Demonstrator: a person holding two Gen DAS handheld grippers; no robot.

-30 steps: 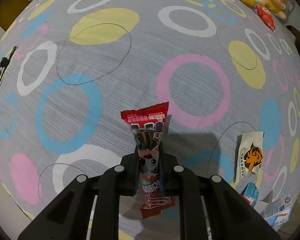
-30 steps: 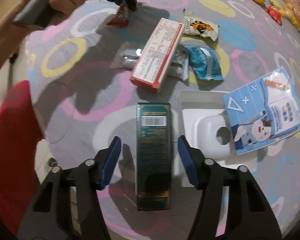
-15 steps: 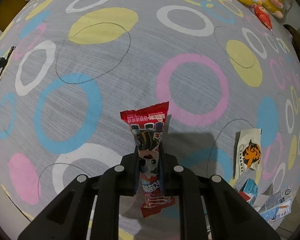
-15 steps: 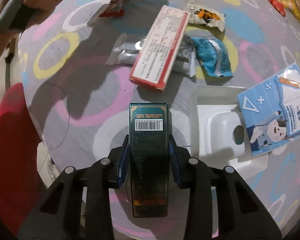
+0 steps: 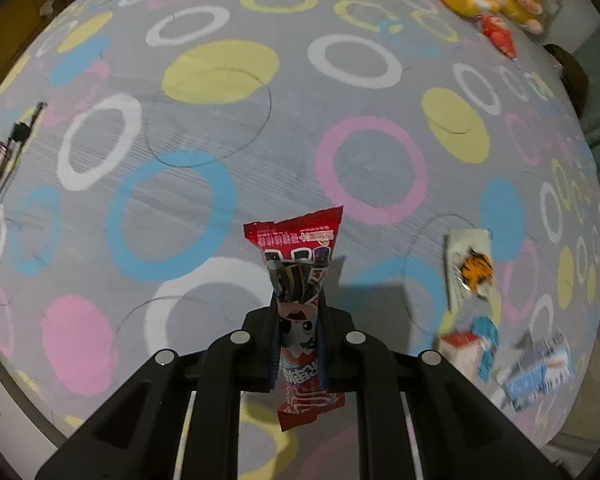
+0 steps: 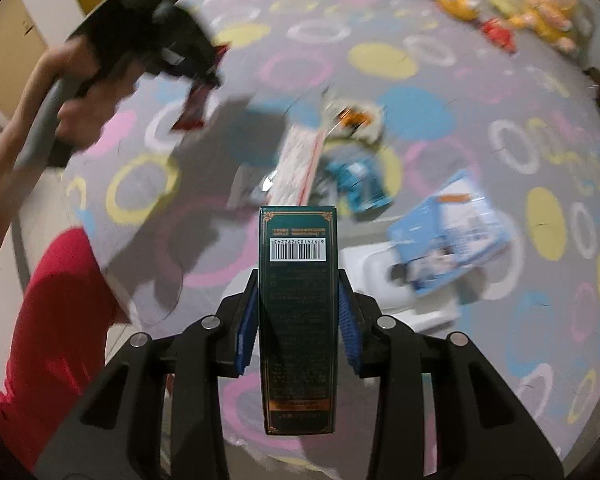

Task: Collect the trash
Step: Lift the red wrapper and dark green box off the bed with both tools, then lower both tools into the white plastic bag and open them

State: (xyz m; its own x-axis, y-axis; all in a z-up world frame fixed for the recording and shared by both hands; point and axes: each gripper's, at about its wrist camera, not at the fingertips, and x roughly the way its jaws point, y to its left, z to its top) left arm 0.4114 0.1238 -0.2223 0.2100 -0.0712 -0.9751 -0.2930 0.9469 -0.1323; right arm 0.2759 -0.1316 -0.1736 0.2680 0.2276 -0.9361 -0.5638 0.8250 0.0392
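Above the rug (image 5: 204,128), both grippers carry trash — the left gripper (image 5: 299,322) is clenched on a red wrapper (image 5: 296,264), the right gripper (image 6: 298,320) on a green box (image 6: 298,312). Pickup looks done; next, each load needs a bin, none in view.

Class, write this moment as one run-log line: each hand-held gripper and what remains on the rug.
left hand-held gripper: shut on red snack wrapper | right hand-held gripper: shut on dark green box | rug: white tray, blue packet remain
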